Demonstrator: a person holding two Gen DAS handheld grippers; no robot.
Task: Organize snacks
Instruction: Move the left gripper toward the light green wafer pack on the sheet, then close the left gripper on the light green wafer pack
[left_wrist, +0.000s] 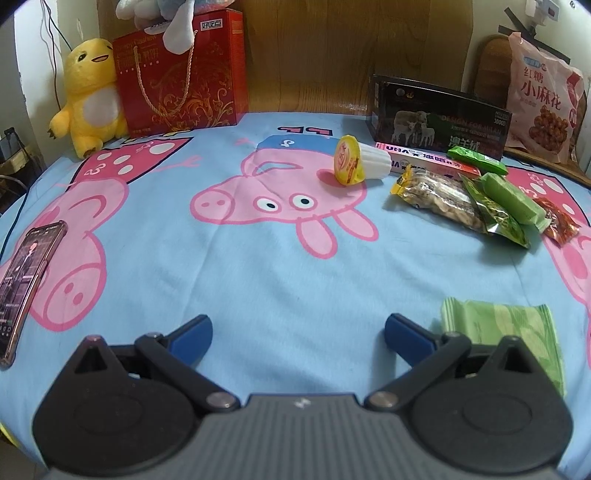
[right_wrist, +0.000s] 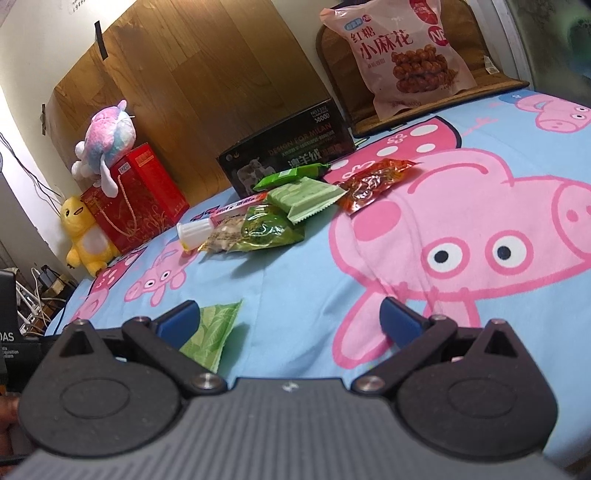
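Beside left gripper (left_wrist: 297, 332), green packet (left_wrist: 502, 332).

left tool (left_wrist: 297, 332) spread wide, empty | light green packet (left_wrist: 502, 332) by its right finger — snack pile (left_wrist: 476, 199) beyond

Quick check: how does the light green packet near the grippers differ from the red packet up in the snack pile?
The light green packet is opaque with a leaf print; the red packet is clear, showing reddish contents. The light green packet lies alone close to the left gripper and right gripper; the red packet lies farther off at the pile's edge. Both lie flat on the sheet, ungripped.
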